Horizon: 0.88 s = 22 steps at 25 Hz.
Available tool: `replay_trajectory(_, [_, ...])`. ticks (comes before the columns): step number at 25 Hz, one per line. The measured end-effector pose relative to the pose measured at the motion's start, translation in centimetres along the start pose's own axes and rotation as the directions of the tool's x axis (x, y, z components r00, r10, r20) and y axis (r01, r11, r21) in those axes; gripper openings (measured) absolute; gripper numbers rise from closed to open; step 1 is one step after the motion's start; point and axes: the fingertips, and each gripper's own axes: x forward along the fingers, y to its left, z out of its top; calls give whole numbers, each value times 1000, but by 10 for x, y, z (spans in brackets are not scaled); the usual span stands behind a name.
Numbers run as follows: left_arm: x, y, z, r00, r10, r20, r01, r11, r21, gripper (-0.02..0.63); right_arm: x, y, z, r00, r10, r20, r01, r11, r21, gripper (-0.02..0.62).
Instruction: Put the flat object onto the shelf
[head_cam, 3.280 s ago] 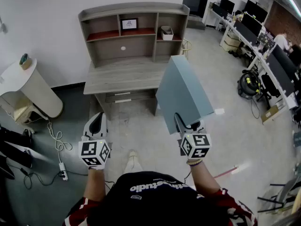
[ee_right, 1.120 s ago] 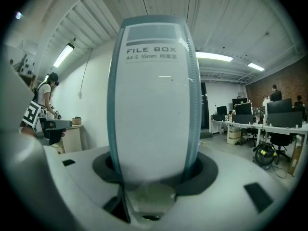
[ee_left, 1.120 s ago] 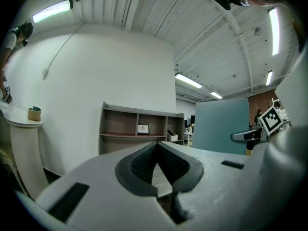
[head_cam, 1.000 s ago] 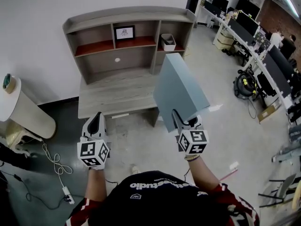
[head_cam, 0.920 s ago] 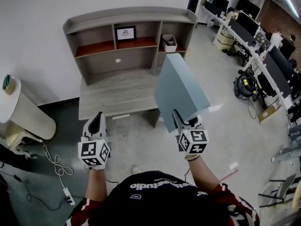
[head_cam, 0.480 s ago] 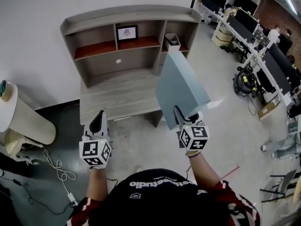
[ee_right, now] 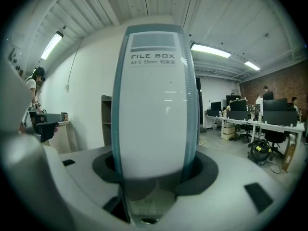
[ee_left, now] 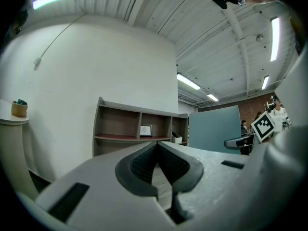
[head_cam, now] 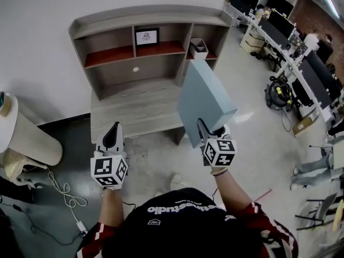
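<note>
While the head view shows the blue-grey side of the file box (head_cam: 204, 98), upright in the right gripper (head_cam: 211, 133) and nearer than the shelf (head_cam: 107, 55), the right gripper view shows its white labelled spine clamped between the jaws. The left gripper (head_cam: 112, 137) has its jaws together, empty.

Upright blue box (head_cam: 203, 104) in right gripper (head_cam: 210, 131)

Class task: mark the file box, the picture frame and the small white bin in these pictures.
file box (head_cam: 204, 104): head view, middle of its broad blue face.
picture frame (head_cam: 146, 36): head view, centre of the picture.
small white bin (head_cam: 198, 48): head view, its front wall.
</note>
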Motion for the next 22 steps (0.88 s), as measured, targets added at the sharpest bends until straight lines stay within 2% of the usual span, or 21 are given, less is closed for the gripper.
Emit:
replay_trajectory(9, [29, 6, -3, 1000, 12, -13, -12, 1000, 5, 6, 42, -8, -10, 1000, 9, -28, -9, 1000, 6, 276])
replay_trajectory(22, [106, 18, -6, 999, 31, -41, -30, 999, 25, 6, 141, -33, -31, 999, 2, -48, -2, 1000, -2, 276])
